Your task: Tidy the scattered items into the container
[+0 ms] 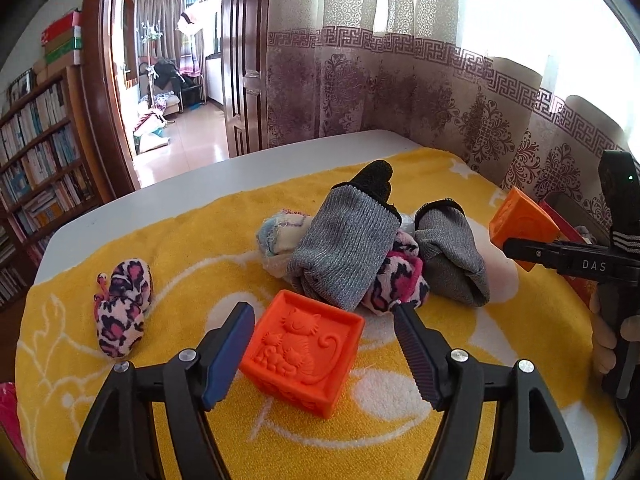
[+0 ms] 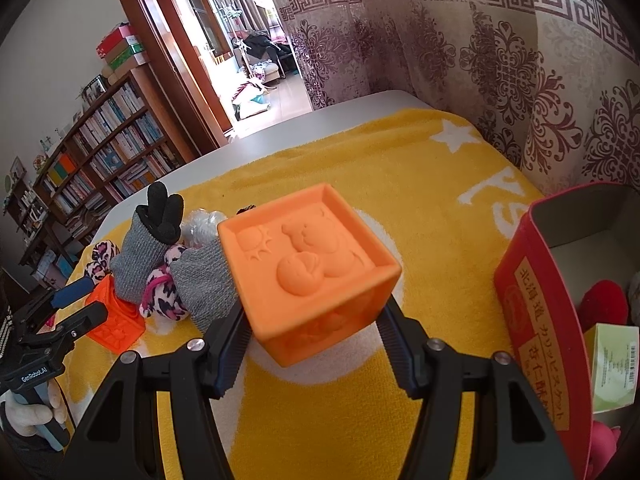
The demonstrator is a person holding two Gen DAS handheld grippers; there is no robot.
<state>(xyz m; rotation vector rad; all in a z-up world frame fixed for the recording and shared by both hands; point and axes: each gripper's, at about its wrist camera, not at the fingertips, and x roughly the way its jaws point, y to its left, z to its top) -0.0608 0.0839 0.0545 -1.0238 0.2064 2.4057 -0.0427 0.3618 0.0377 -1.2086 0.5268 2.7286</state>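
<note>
In the left wrist view, the left hand-held gripper [image 1: 324,344] is standing with its jaws apart around the red-orange block [image 1: 302,350], which is sitting on the yellow towel [image 1: 200,240]; the pads are not pressing it. At twelve o'clock beyond it, the sock pile [image 1: 360,248] is lying. At nine o'clock a leopard-print sock [image 1: 122,312] is resting well apart. The right hand-held gripper [image 2: 316,320] is clamping the orange block [image 2: 308,264] above the towel. At three o'clock the red container [image 2: 540,300] is standing open on the tabletop [image 1: 200,176].
</note>
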